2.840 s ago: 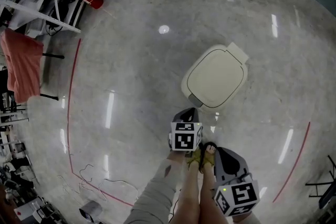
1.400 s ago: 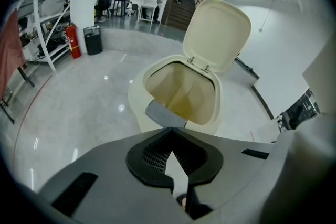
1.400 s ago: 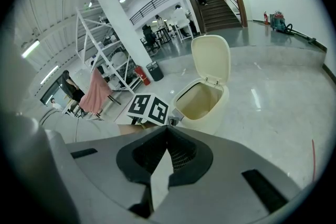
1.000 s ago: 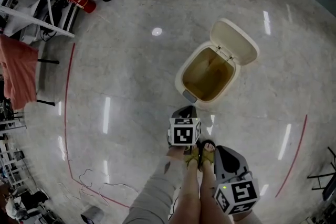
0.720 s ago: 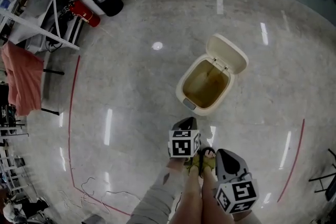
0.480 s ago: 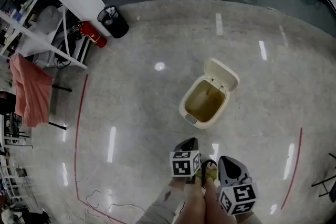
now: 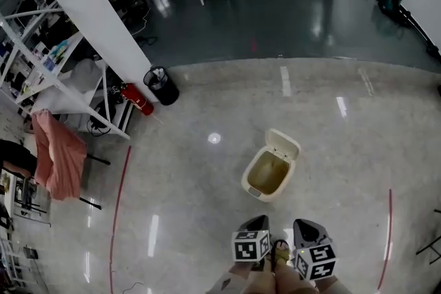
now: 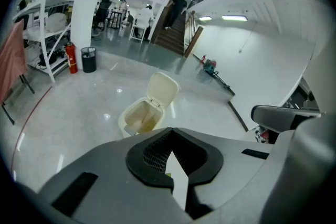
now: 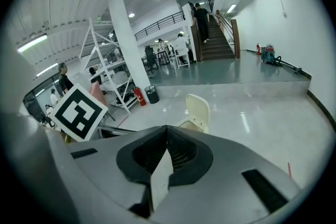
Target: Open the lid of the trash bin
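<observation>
The cream trash bin [image 7: 267, 176] stands on the pale polished floor with its lid [image 7: 283, 146] tipped up and back, and its yellowish inside shows. The bin [image 8: 137, 117] and raised lid [image 8: 160, 89] also appear in the left gripper view; only the lid [image 9: 198, 109] rises above the jaws in the right gripper view. My left gripper [image 7: 255, 222] and right gripper [image 7: 304, 224] hang side by side over the person's feet, well short of the bin. Both are shut, and nothing is held in either.
A black waste basket [image 7: 160, 85] and a red fire extinguisher [image 7: 138, 98] stand by a white pillar [image 7: 89, 3]. White shelving [image 7: 41, 79] and a pink cloth [image 7: 60, 155] are at the left. Red lines [image 7: 117, 217] mark the floor. Stairs [image 9: 212, 44] rise beyond.
The bin's lid, shut 2.8 s ago, has swung up and stayed up. The head view has lifted, so the bin looks smaller and farther. Both grippers stay by the legs.
</observation>
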